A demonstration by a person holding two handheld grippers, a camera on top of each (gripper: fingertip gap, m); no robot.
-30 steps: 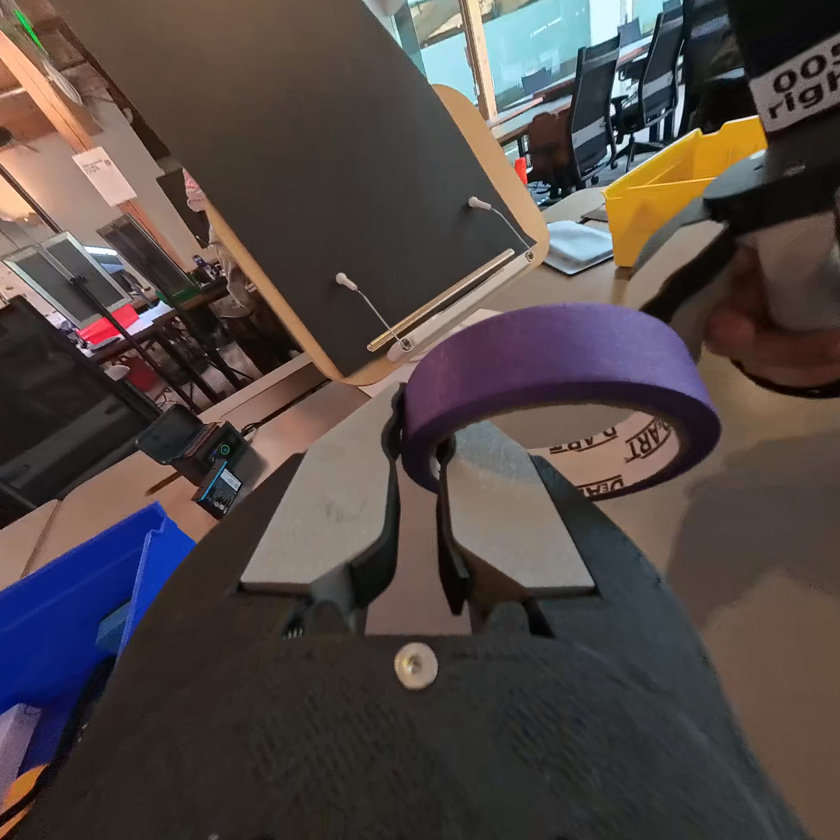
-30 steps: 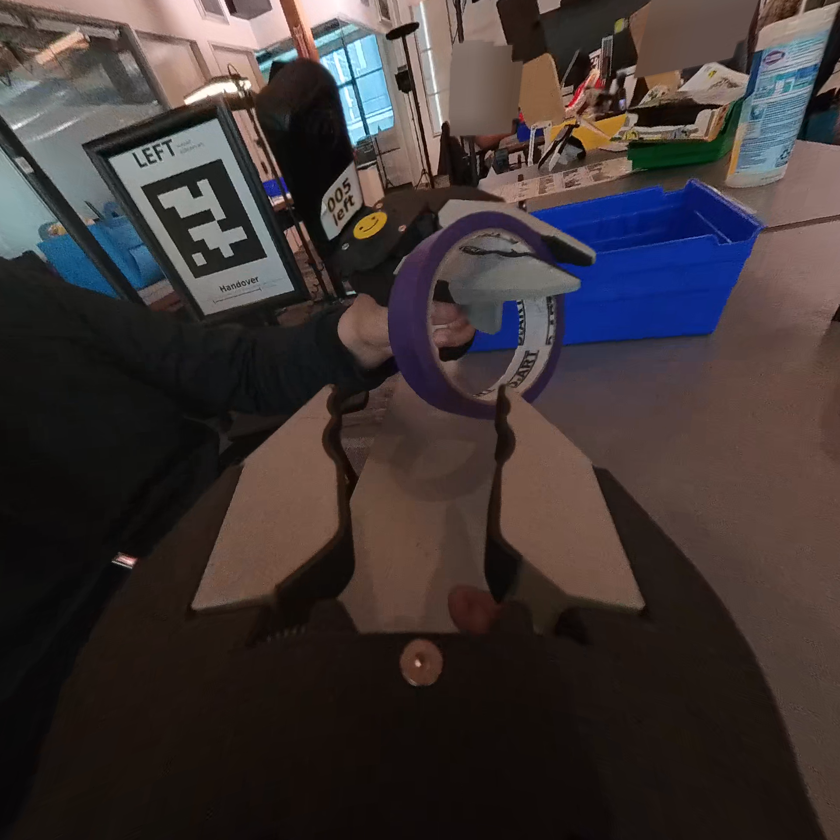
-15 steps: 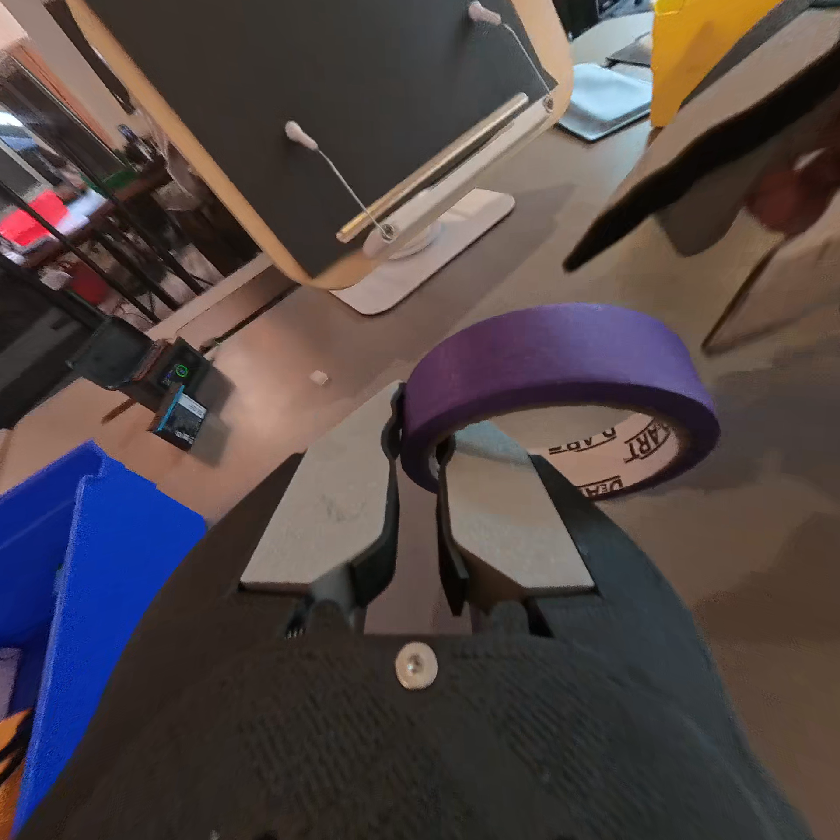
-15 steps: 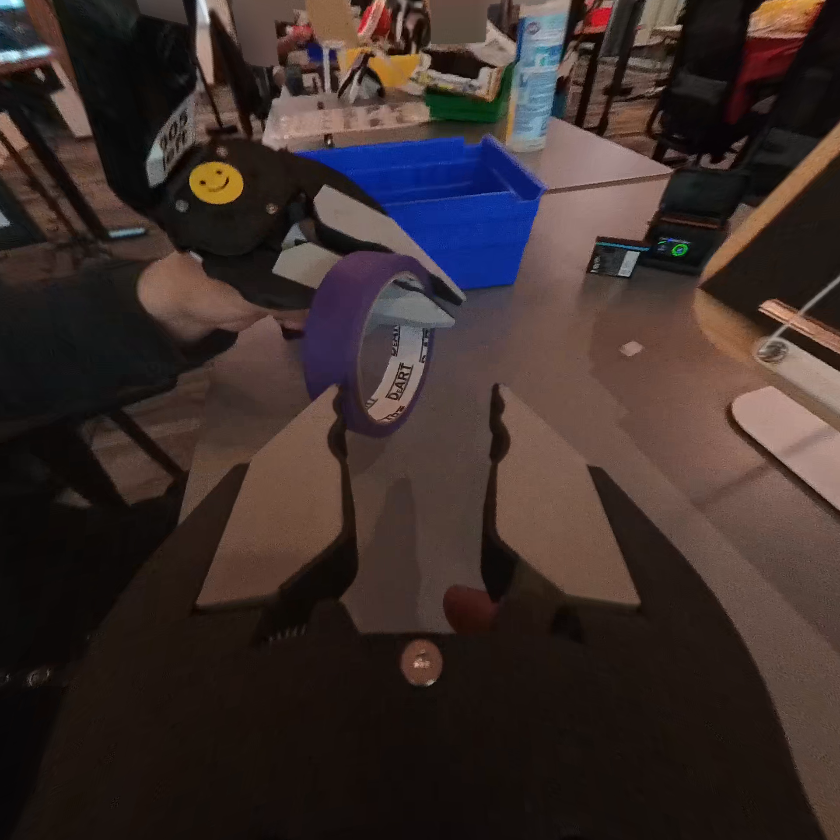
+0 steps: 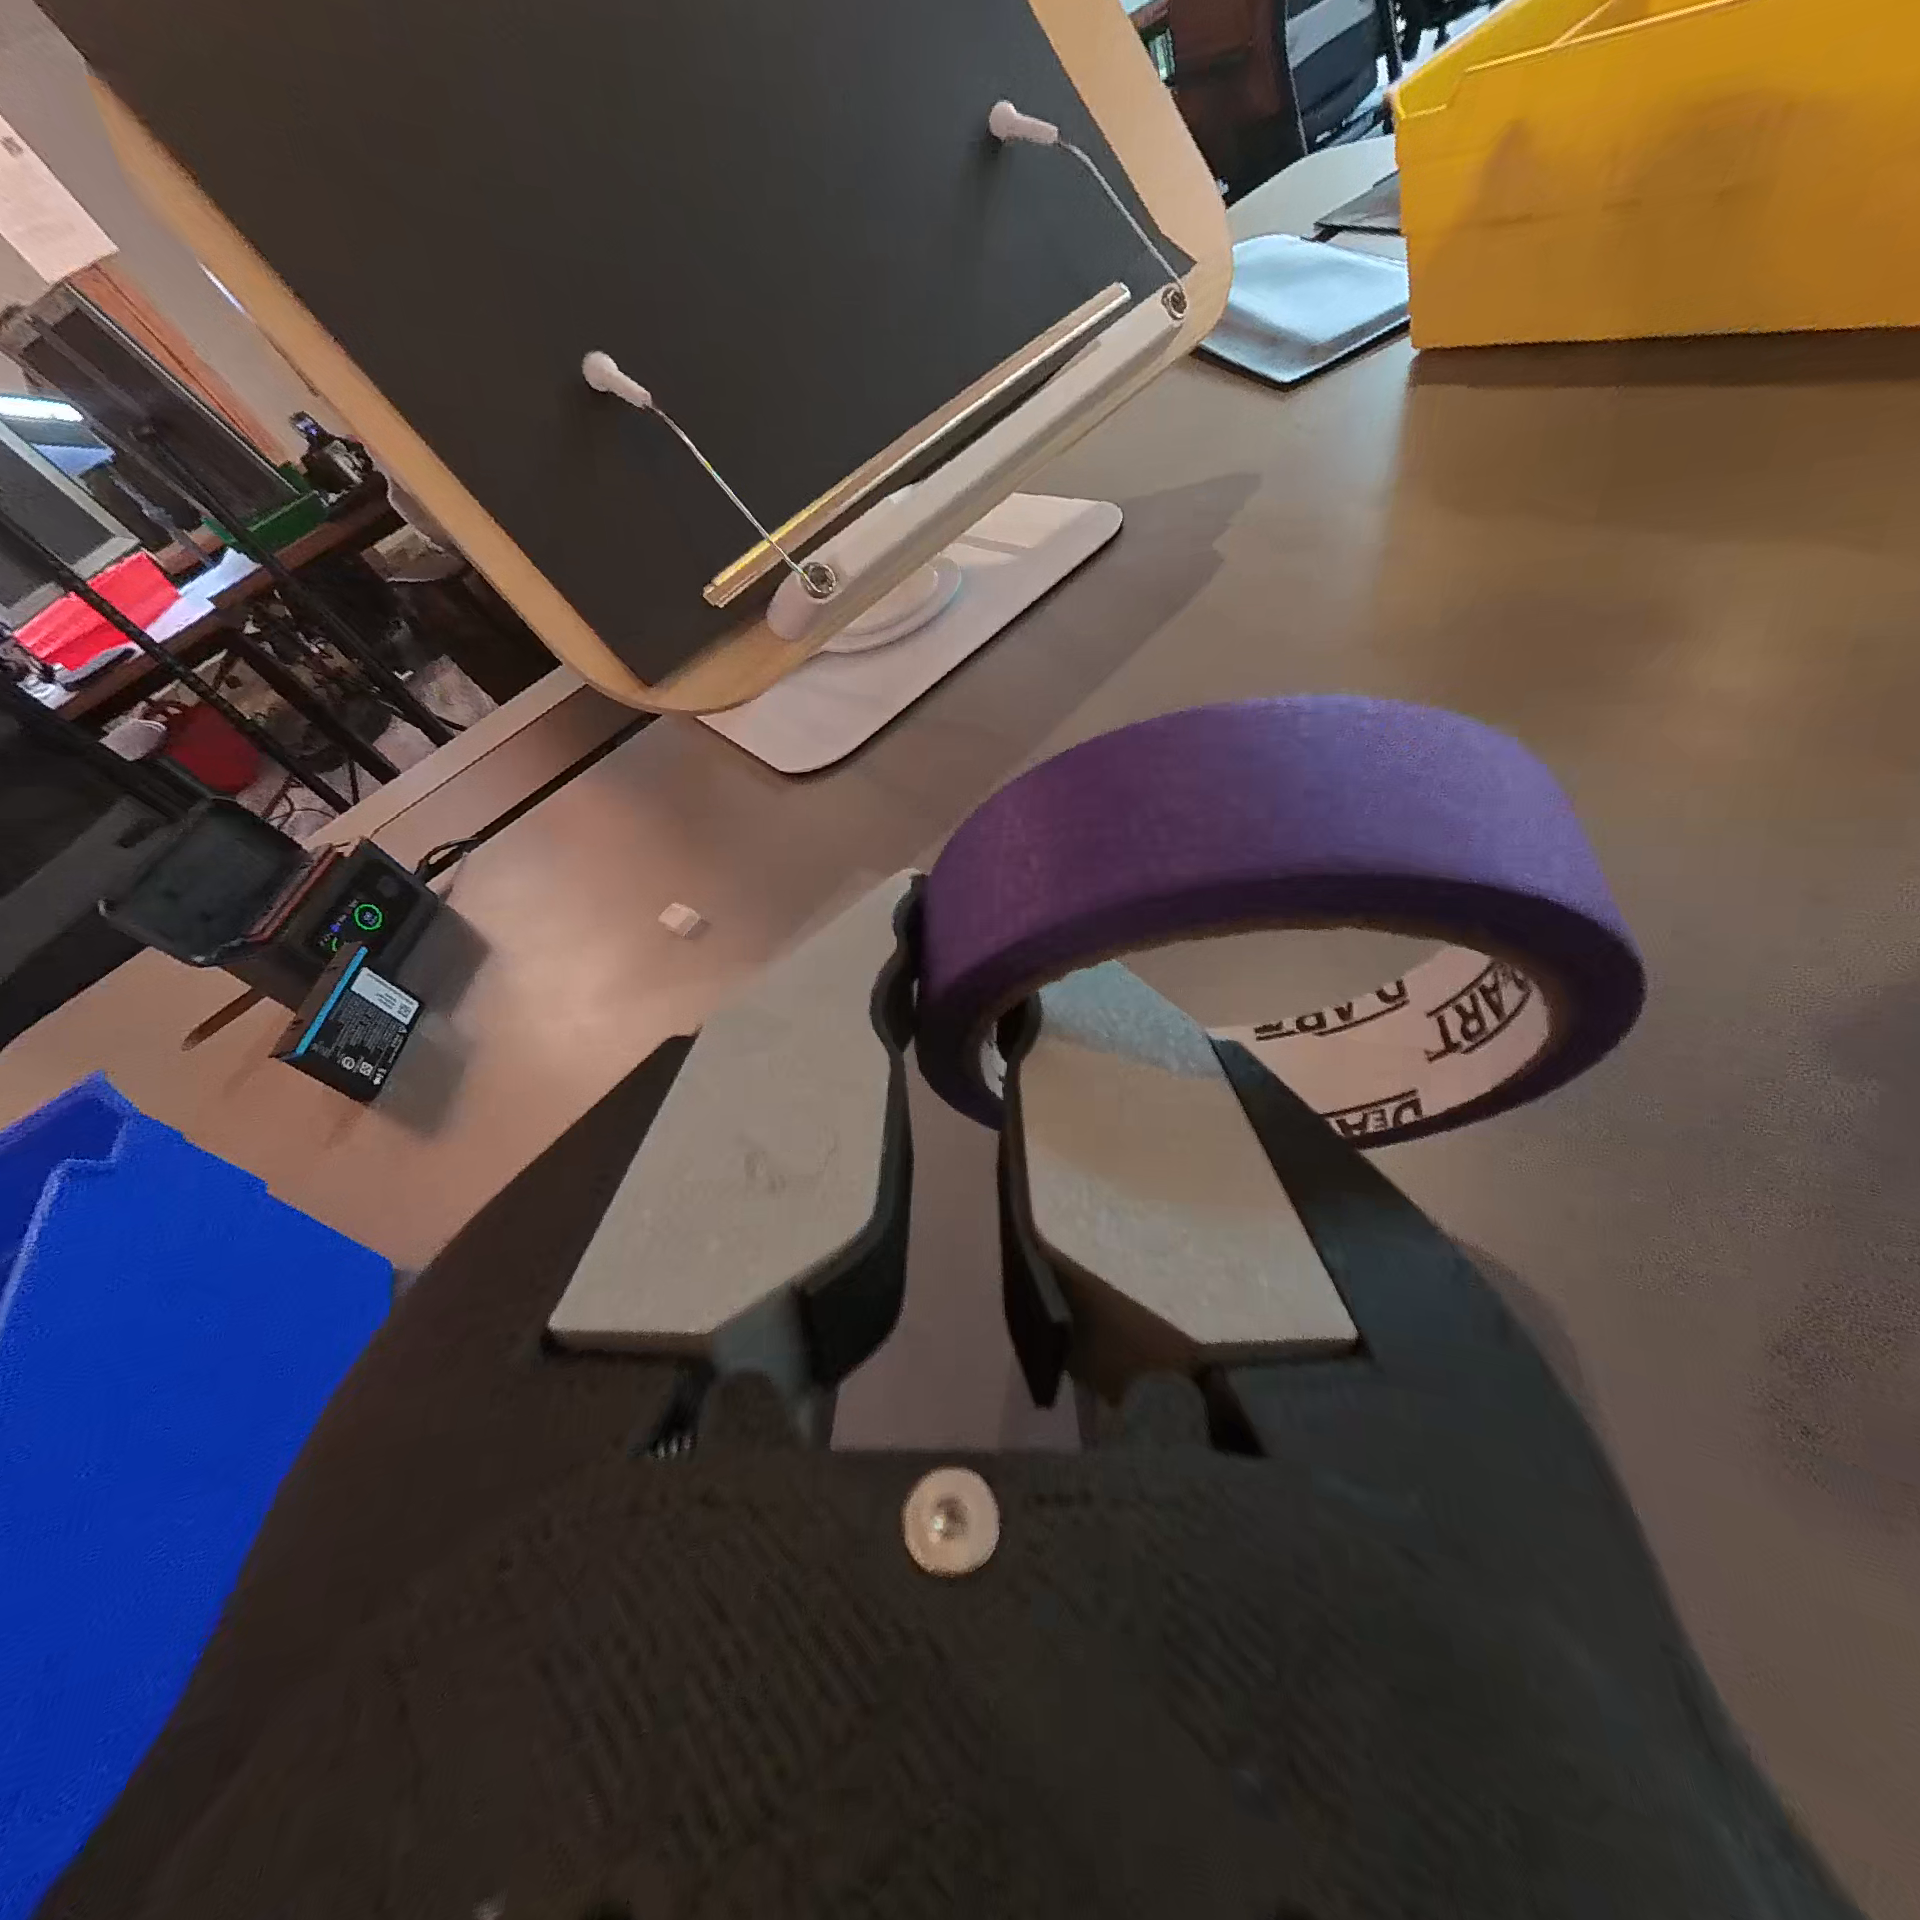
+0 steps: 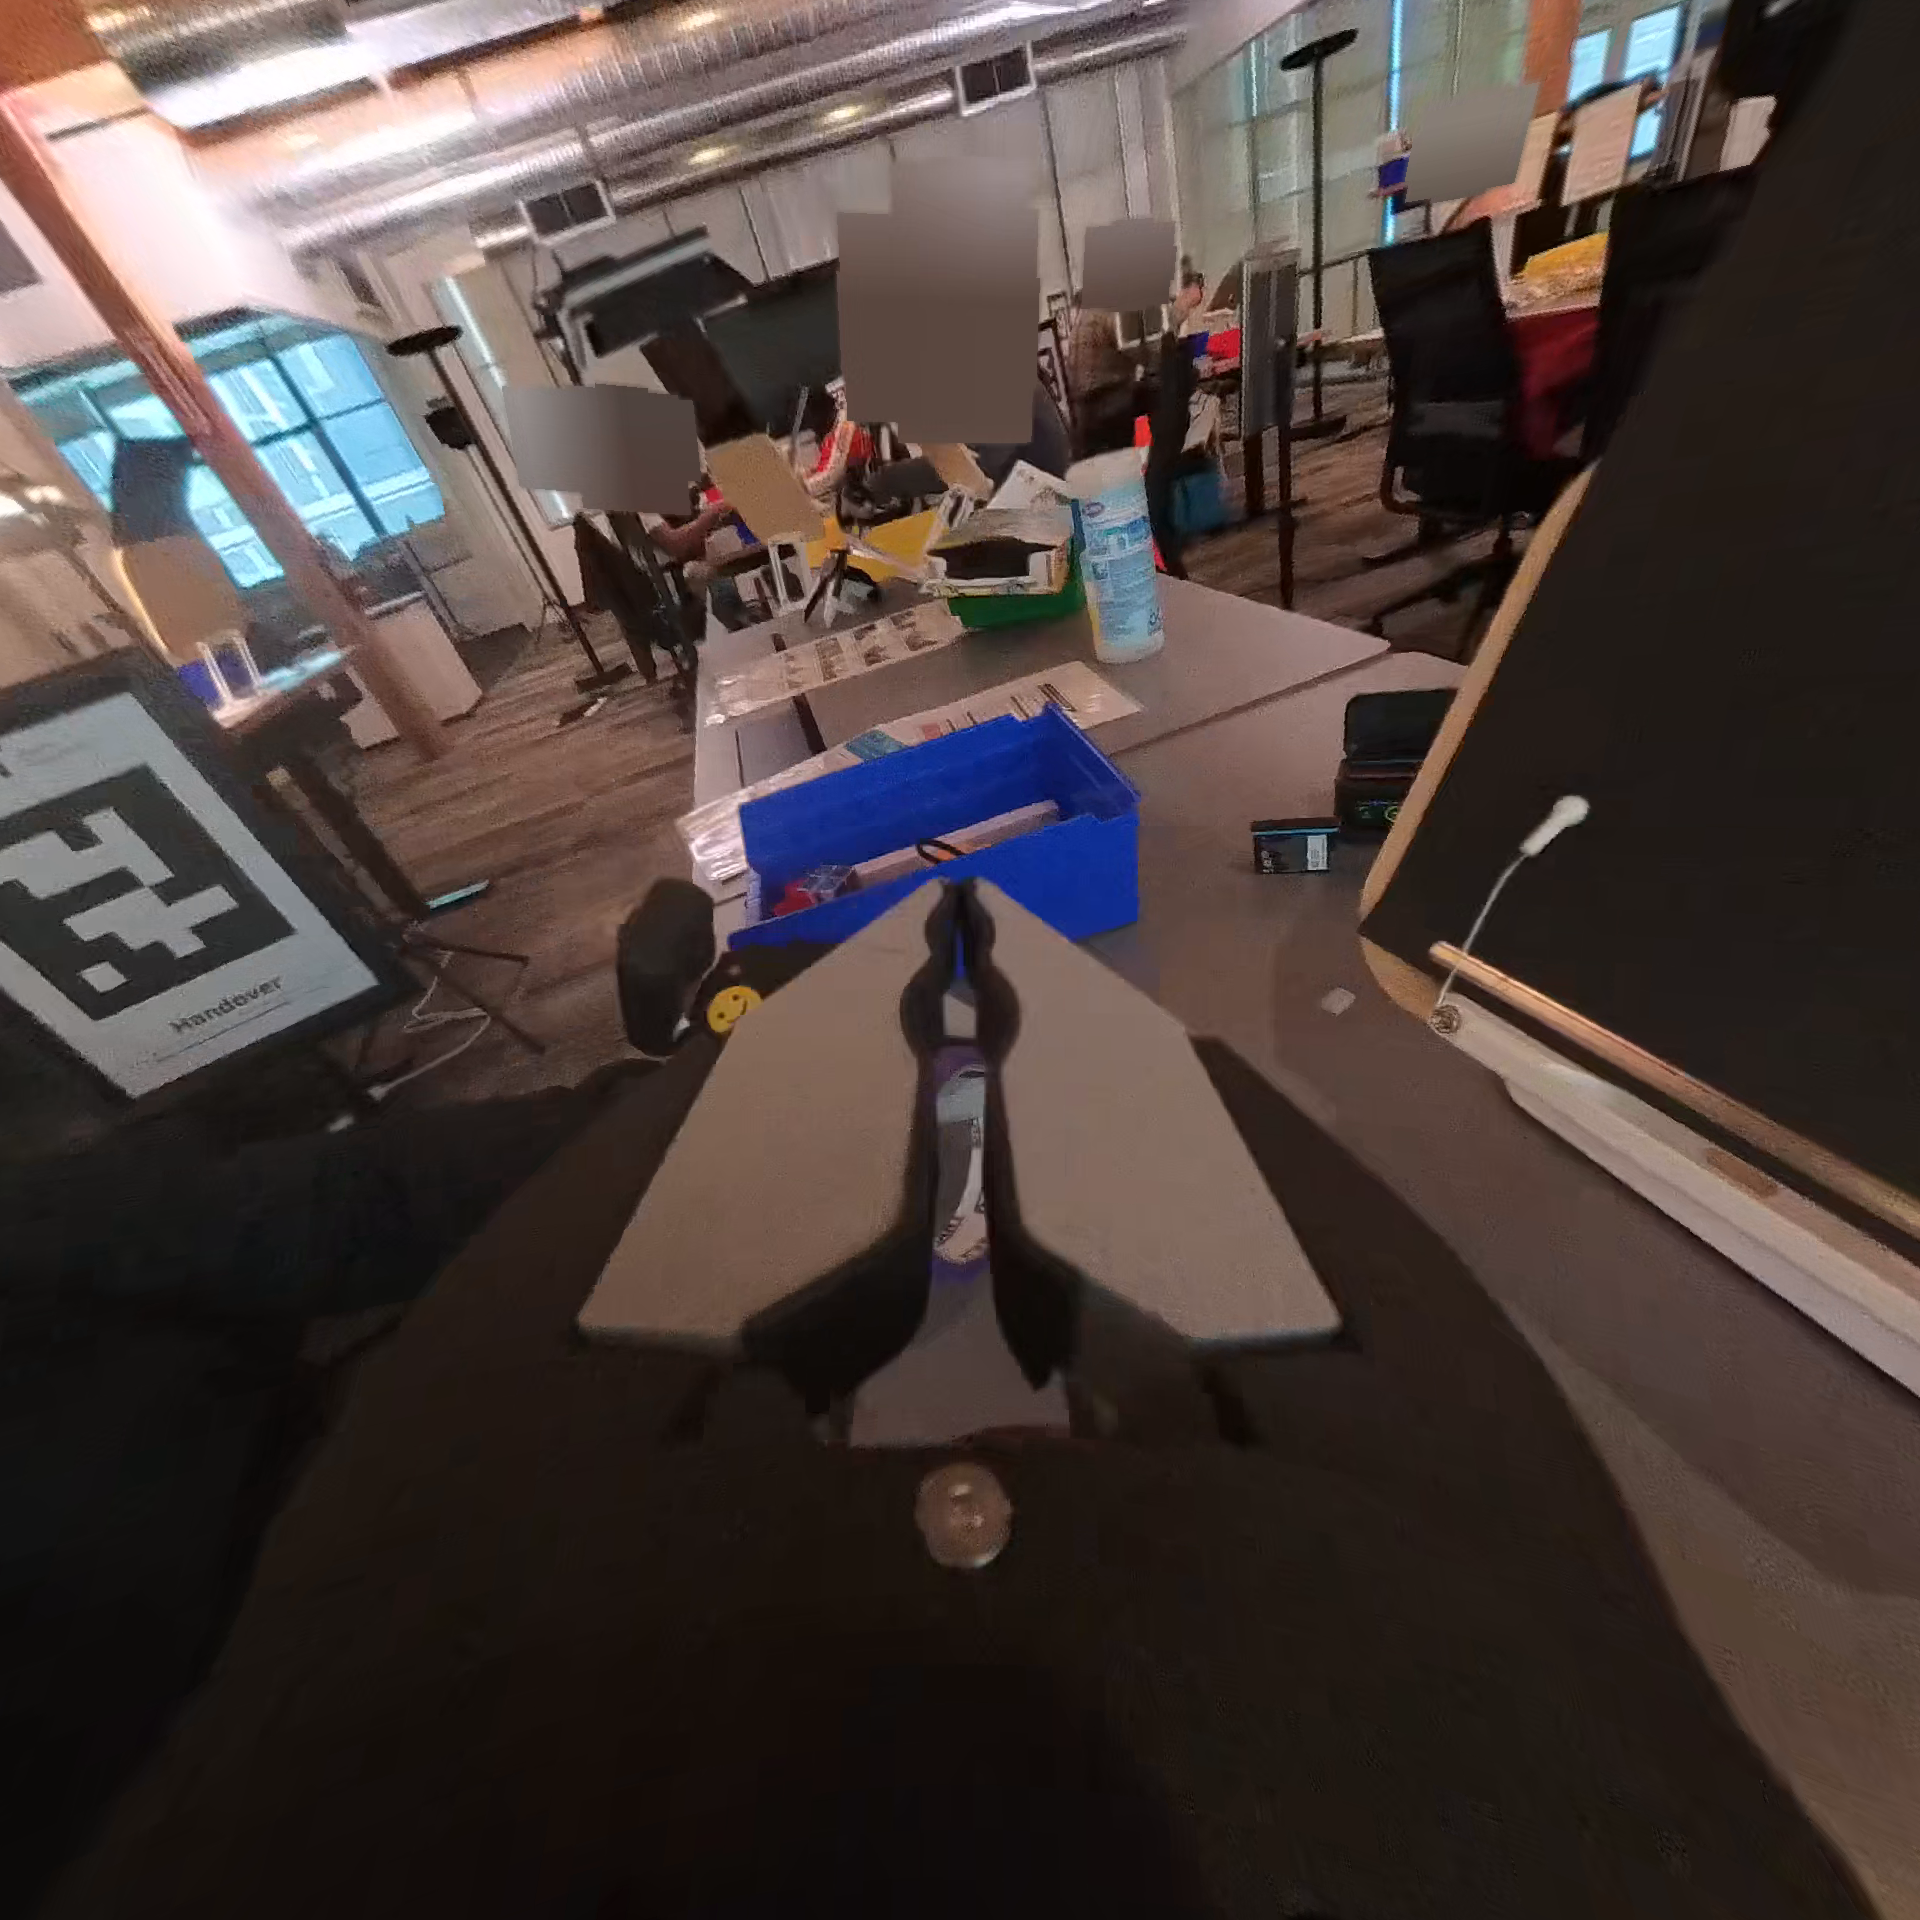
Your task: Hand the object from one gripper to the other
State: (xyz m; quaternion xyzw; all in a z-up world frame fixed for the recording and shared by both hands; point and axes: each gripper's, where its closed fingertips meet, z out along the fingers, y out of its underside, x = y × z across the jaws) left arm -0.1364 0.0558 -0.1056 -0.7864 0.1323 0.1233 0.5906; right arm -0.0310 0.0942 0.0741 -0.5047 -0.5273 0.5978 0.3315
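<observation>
My left gripper (image 5: 956, 997) pinches the tape (image 5: 1278, 831) by its wall, ring outward, while my right gripper (image 6: 961, 925), empty, stays pressed together.

Open tabletop (image 5: 1558, 499) ahead and right of tape (image 5: 1278, 821); passable there. Stand (image 5: 644, 312) blocks far side, leaning over table. Yellow bin (image 5: 1662, 177) closes far right. Blue bin (image 5: 156, 1403) walls near left; charger (image 5: 343, 925) and battery (image 5: 353, 1023) clutter left
</observation>
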